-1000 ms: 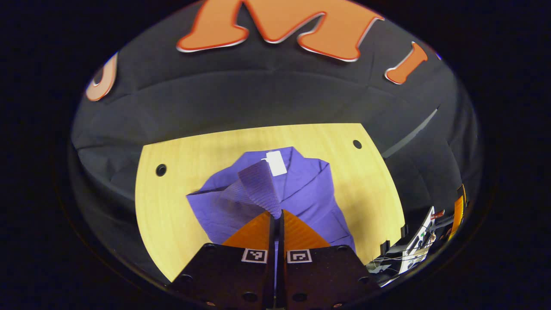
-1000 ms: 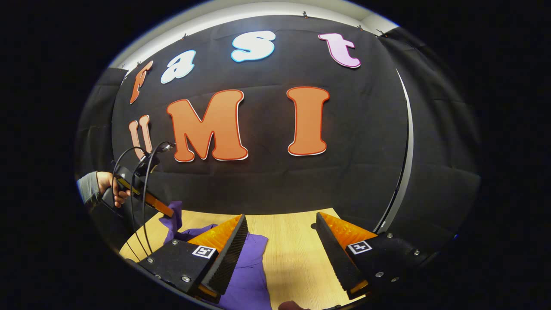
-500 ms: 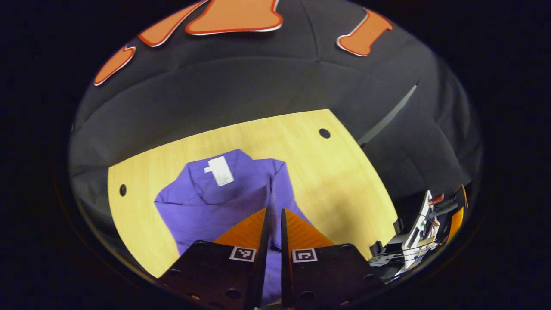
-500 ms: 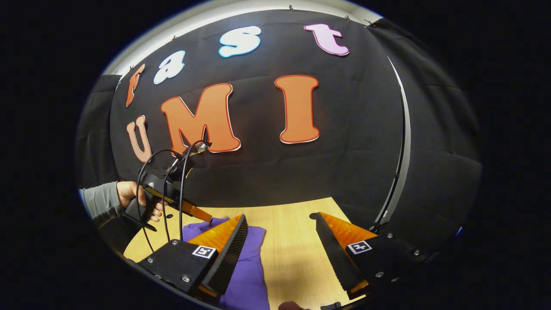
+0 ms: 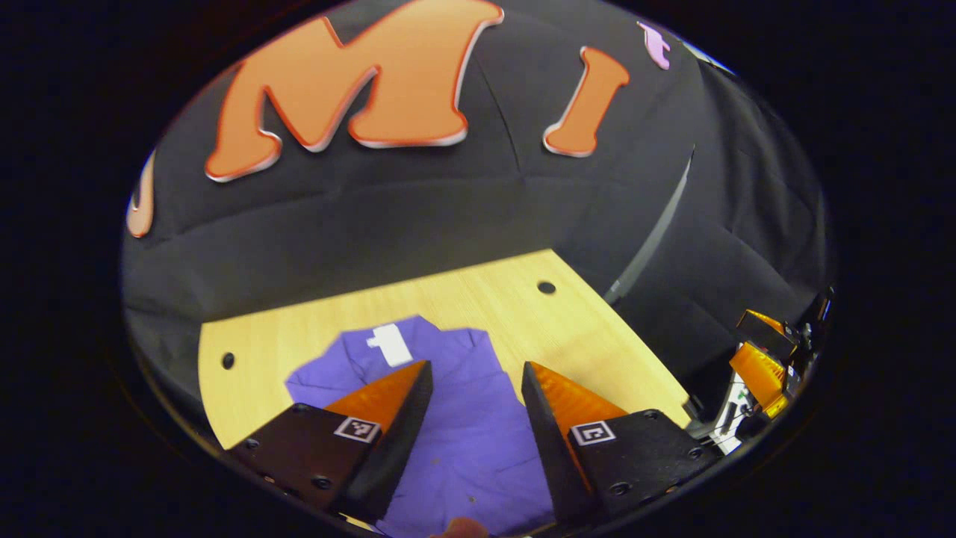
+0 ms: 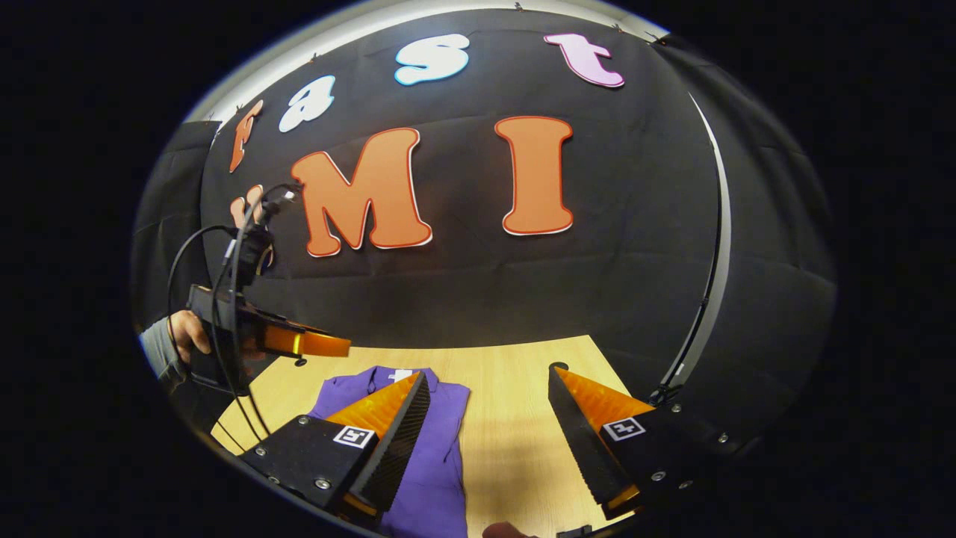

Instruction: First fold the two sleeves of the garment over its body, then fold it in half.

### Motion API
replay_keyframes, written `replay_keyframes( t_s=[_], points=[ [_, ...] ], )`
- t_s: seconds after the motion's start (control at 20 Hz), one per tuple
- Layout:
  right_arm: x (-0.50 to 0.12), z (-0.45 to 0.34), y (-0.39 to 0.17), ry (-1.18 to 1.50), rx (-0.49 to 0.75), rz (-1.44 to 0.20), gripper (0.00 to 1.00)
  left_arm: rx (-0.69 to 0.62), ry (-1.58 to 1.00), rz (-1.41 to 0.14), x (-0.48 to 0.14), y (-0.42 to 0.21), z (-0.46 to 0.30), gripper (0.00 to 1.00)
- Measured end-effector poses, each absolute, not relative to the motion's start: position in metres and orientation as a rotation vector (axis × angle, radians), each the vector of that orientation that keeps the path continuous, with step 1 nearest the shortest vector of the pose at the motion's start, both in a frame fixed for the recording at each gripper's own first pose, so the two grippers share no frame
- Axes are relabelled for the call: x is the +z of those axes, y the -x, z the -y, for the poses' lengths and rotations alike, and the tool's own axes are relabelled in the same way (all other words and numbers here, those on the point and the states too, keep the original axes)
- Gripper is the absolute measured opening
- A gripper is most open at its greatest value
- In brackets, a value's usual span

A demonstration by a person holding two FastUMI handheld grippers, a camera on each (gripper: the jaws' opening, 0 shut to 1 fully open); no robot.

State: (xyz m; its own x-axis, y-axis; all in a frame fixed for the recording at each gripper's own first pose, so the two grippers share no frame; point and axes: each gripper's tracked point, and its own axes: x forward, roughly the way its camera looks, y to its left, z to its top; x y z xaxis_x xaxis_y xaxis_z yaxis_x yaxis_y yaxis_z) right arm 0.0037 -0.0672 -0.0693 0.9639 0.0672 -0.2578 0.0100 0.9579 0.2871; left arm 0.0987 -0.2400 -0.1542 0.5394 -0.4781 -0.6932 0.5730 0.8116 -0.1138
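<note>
A purple garment (image 5: 467, 426) with a white neck label (image 5: 388, 342) lies flat on the light wooden table (image 5: 575, 336); its sleeves look folded in over the body. My left gripper (image 5: 474, 370) hovers above it, open, with nothing between its fingers. In the right gripper view the garment (image 6: 437, 448) lies under the left finger of my right gripper (image 6: 489, 377), which stands open over the table. Farther left in that view, a hand (image 6: 183, 336) holds the left gripper (image 6: 299, 342) raised above the garment.
The table has small dark holes near its far corners (image 5: 546, 287) (image 5: 228, 361). The black booth wall rises right behind the table's far edge. My right gripper's body (image 5: 762, 366) shows past the table's right edge in the left gripper view.
My left gripper was shut on a purple sleeve and carried it across the body; it has now opened, let the sleeve drop flat, and risen. The right gripper has barely moved.
</note>
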Motion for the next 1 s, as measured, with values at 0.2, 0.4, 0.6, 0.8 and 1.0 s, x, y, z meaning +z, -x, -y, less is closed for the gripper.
replay_keyframes(
  t_s=[0.2, 0.4, 0.6, 0.8, 1.0],
  points=[
    [-0.051, 0.050, -0.009, -0.255, 0.053, -0.223, 0.95, -0.501, -0.133, -0.603, -0.104, -0.093, 0.183, 0.86],
    [-0.032, 0.028, -0.004, -0.232, 0.049, -0.177, 0.95, -0.424, -0.164, -0.447, -0.069, -0.082, 0.134, 0.87],
    [-0.019, 0.003, 0.010, -0.238, 0.015, -0.123, 0.95, -0.325, -0.186, -0.269, -0.040, -0.072, 0.070, 0.95],
    [-0.017, -0.020, 0.029, -0.191, -0.012, -0.089, 0.95, -0.276, -0.153, -0.134, -0.019, -0.039, 0.022, 0.96],
    [-0.039, -0.041, 0.049, -0.177, -0.023, -0.148, 0.95, -0.242, -0.172, -0.084, -0.023, -0.007, -0.022, 1.00]
  ],
)
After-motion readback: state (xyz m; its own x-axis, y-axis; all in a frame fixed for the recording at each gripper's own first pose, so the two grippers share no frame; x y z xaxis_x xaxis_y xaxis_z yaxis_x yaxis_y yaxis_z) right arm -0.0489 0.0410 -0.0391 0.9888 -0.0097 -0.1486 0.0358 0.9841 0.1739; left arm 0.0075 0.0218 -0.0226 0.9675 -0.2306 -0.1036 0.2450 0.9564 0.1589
